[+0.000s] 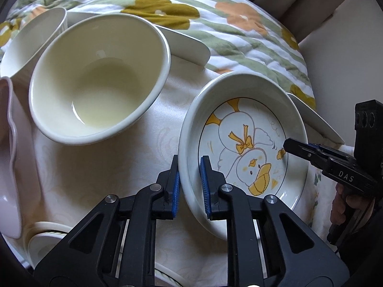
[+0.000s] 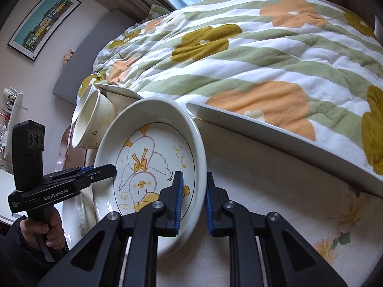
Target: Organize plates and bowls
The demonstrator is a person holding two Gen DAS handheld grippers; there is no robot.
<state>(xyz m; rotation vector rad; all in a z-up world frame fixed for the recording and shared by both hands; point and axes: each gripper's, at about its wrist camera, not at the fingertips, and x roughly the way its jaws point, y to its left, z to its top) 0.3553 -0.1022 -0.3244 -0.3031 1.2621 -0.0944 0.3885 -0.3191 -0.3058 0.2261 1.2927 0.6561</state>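
Observation:
A deep white plate with a yellow duck drawing [image 1: 244, 129] lies on the cream tablecloth [image 1: 115, 167]. My left gripper [image 1: 190, 167] is shut on its near-left rim, one blue pad outside the wall and one inside. In the right wrist view the same duck plate [image 2: 148, 157] has its right rim clamped between the pads of my right gripper [image 2: 194, 177]. Each gripper shows in the other's view: the right gripper [image 1: 296, 147] at the plate's far right edge, the left gripper [image 2: 107, 168] at its left edge. A large cream bowl [image 1: 95, 81] stands to the left of the plate.
A ribbed white bowl [image 1: 31, 43] and a pink wavy-edged dish [image 1: 9, 143] crowd the left. Small bowls [image 1: 47, 236] sit at the near left. White plates [image 1: 189, 45] [image 2: 287, 138] lean against a flowered quilt [image 1: 239, 35] behind the table.

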